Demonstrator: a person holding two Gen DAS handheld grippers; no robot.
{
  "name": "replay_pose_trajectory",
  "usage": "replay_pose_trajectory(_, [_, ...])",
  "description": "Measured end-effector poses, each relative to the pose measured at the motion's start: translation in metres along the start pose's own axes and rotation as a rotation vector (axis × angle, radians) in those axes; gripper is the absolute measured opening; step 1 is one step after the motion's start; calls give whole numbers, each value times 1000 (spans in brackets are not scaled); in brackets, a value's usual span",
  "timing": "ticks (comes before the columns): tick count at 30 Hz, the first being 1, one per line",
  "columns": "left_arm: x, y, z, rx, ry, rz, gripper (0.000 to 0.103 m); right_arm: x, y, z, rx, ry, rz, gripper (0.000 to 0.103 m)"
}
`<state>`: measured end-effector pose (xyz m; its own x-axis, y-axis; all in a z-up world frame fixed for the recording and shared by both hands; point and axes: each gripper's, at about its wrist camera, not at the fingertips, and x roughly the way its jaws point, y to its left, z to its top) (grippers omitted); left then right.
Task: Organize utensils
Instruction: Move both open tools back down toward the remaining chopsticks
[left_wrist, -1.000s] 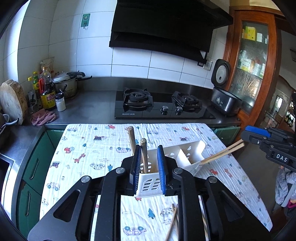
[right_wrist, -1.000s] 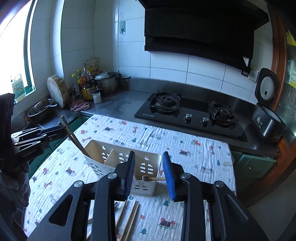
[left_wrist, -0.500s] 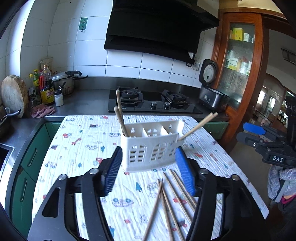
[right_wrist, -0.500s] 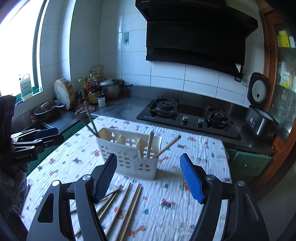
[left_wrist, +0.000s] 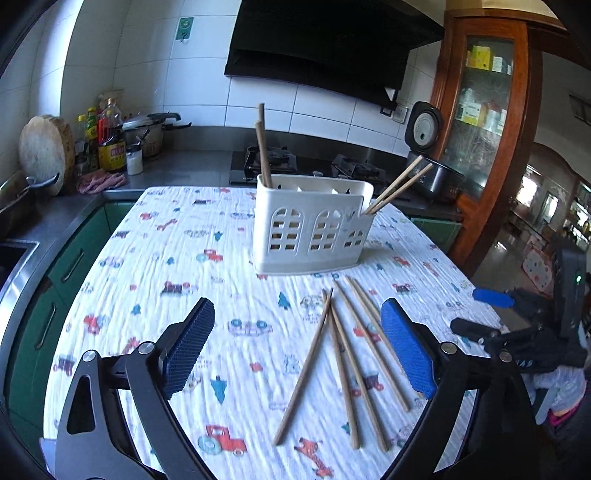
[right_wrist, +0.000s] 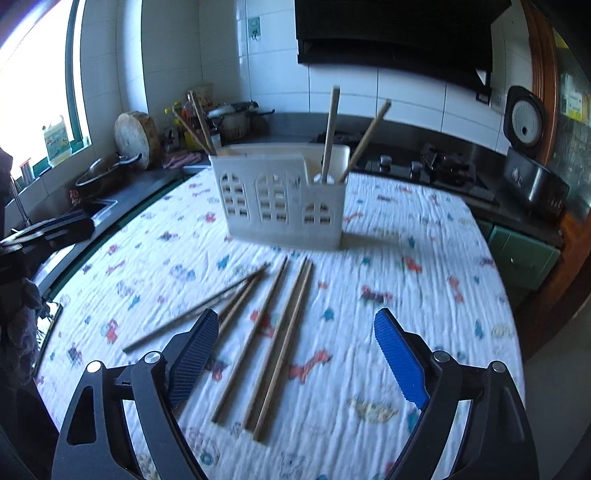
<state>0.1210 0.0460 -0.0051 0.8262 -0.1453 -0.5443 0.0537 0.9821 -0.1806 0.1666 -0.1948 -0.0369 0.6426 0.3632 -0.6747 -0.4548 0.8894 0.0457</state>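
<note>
Left gripper (left_wrist: 297, 347) spread, jaws opening, nothing between the pads; right gripper (right_wrist: 295, 354) likewise opening and empty. Loose chopsticks (left_wrist: 343, 354) lie fanned on the cloth-covered counter (left_wrist: 155, 266), just ahead of both. White caddy (left_wrist: 310, 225) stands beyond, two pairs already in its end slots. Sticks look light, stiff, thin, likely to roll; pinch mid-length, across the shaft, one pair at once.
</note>
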Motion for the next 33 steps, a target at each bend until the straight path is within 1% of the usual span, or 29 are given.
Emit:
replay_pose_trajectory(5, [-5,7,-20,-20,7,40,95,19,3,-28,37,53,-6,84])
replay_pose_trajectory(10, [-10,16,-36,-33,11,71,95,30,4,-37,52,71,-22,84])
replay_pose_trajectory(12, [-11,21,-41,-50,17,73,95,33,3,-37,66,75,-23,74])
replay_pose_trajectory(14, [-11,25,-45,-64,23,70,95,37,0,-37,86,83,-19,67])
replay_pose_trajectory(18, [-12,27,-49,-60,25,74,95,45,0,-37,100,108,-20,48])
replay_pose_trajectory(25, [-10,28,-54,-67,32,72,94,58,8,-35,101,131,-9,32])
replay_pose_trajectory(27, [-9,28,-57,-72,34,75,94,60,9,-35,98,135,-17,25])
replay_pose_trajectory(30, [-8,29,-60,-76,39,73,93,64,7,-36,110,148,-9,20])
replay_pose_trajectory(33, [-7,30,-62,-76,43,74,88,67,8,-37,106,157,-8,17])
